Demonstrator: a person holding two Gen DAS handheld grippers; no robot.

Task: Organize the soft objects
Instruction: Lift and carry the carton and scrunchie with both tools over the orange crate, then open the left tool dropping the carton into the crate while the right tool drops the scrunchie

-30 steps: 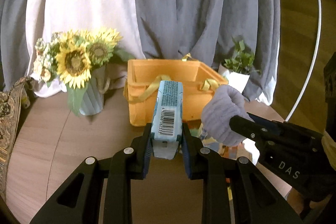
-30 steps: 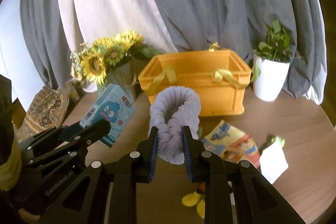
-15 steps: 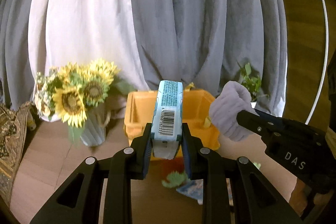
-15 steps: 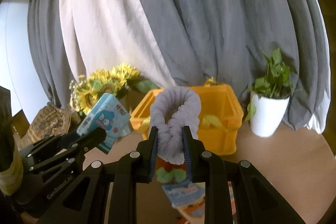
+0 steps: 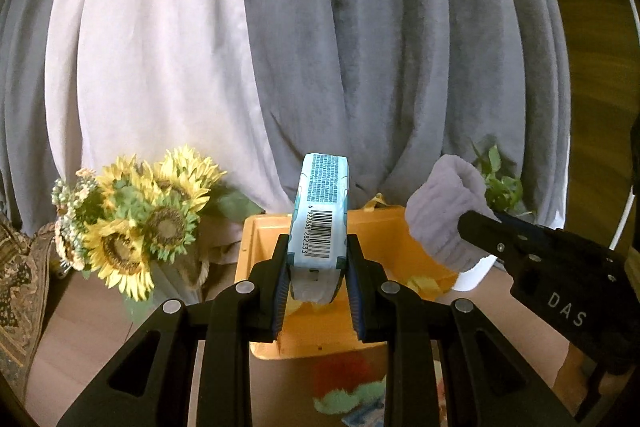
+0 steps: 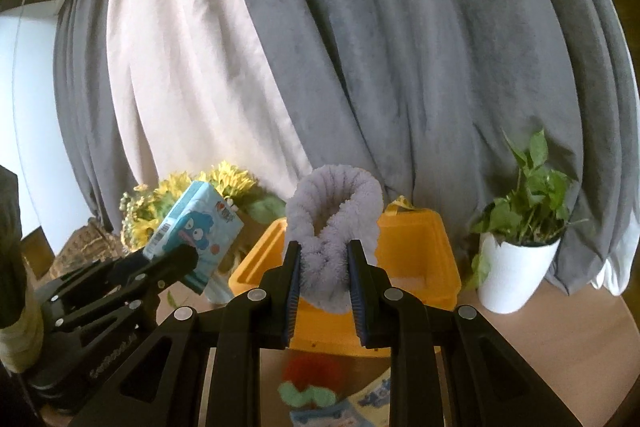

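Left gripper [image 5: 318, 285] clamps light-blue barcoded soft tissue pack [image 5: 320, 223] above orange plastic crate [image 5: 256, 239]; right gripper [image 5: 476, 227] w/ fuzzy lavender cloth roll [image 5: 440, 215] alongside; sunflower bouquet [image 5: 136, 223] left.

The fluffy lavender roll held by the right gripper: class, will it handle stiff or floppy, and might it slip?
The lavender roll probably handles floppy: it bulges above the right gripper, pinched narrow between the pads. It looks light for its bulk. Its fuzzy pile likely resists slipping.
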